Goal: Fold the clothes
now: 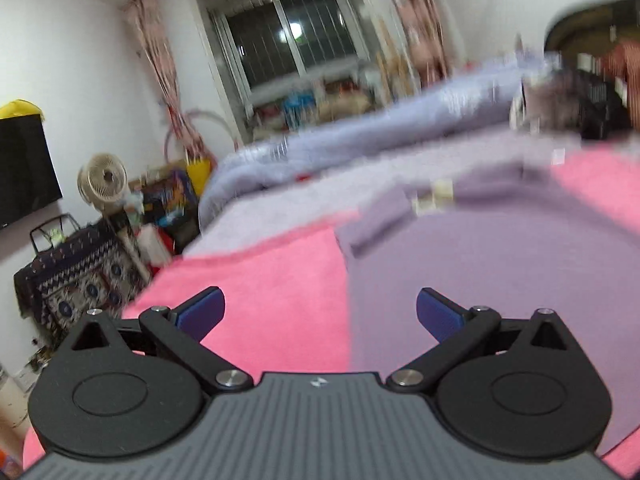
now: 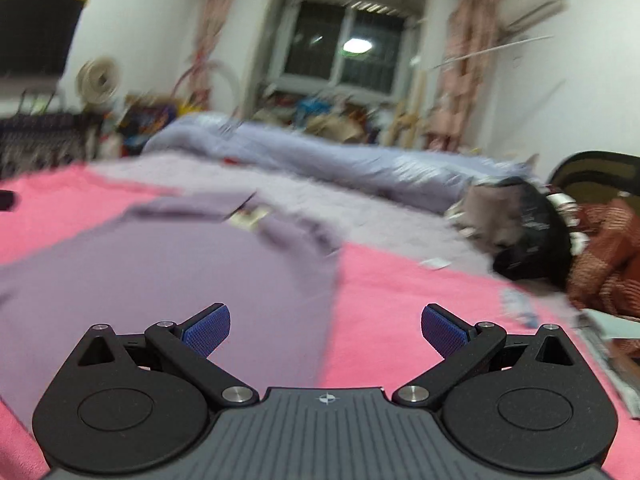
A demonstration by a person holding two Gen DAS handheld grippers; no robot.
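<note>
Your left gripper [image 1: 320, 314] is spread wide and holds nothing; the shirt [image 1: 480, 272] fills the right half of that frame, its side edge running up from between the fingers, with pink sheet [image 1: 272, 280] to the left. Your right gripper [image 2: 325, 330] is likewise spread wide and empty; here the shirt [image 2: 160, 264] lies at left and centre, its other side edge passing between the fingers, and pink sheet [image 2: 400, 300] lies to the right. The shirt lies flat on the sheet with its collar and label [image 1: 434, 198] at the far end, centre of frame. Whether either gripper touches the cloth cannot be determined. Risk: both views are motion-blurred, so closing at this speed is likely to miss the edge or pinch sheet together with shirt, which would drag the bedding into the fold. Closing on one layer only would leave the fold skewed. Open room exists along both side edges. Beyond the collar, a lilac quilt [image 1: 360, 136] bounds the far side. At right in the right view, a dark bundle [image 2: 528, 232] and a red garment [image 2: 600, 256] crowd the sheet; keep outward sweeps short there.
</note>
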